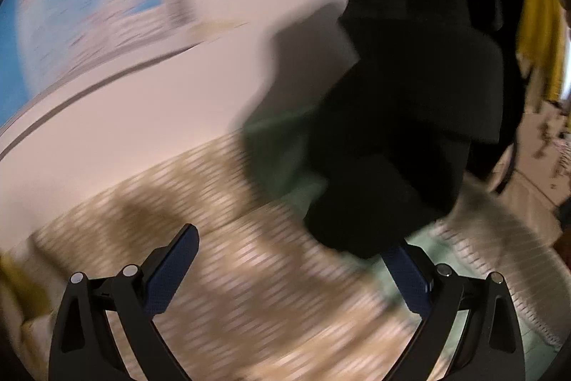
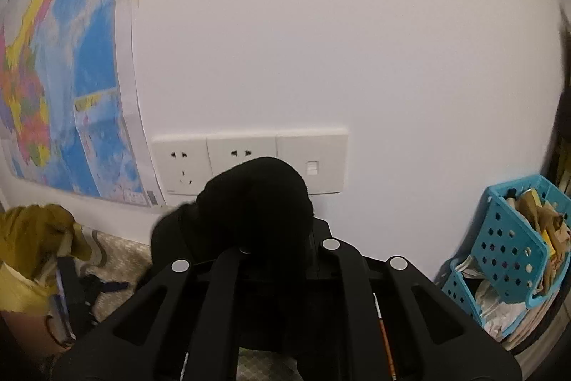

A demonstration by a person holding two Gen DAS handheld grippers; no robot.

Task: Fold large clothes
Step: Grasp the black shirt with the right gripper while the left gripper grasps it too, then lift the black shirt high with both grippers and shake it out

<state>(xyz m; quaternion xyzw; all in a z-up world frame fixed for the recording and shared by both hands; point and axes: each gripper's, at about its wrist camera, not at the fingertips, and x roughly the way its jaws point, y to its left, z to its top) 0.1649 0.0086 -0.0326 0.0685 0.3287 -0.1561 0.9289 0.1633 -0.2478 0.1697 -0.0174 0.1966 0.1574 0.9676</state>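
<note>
A large black garment (image 1: 410, 116) hangs in a bunched column at the right of the blurred left wrist view, lifted off the bed. Its lower end drapes in front of my left gripper's right finger. My left gripper (image 1: 291, 240) is open, blue pads (image 1: 175, 270) far apart, with nothing pinched between them. In the right wrist view my right gripper (image 2: 249, 238) is shut on the black garment (image 2: 257, 199), which bulges over the hidden fingertips. That gripper is raised and faces the wall.
A beige patterned bed cover (image 1: 232, 291) lies below, with a green cloth (image 1: 282, 159) behind the black garment. A wall map (image 2: 60, 77) and sockets (image 2: 246, 163) face the right gripper. Blue baskets (image 2: 514, 238) stand right, and an olive-yellow garment (image 2: 32, 238) lies left.
</note>
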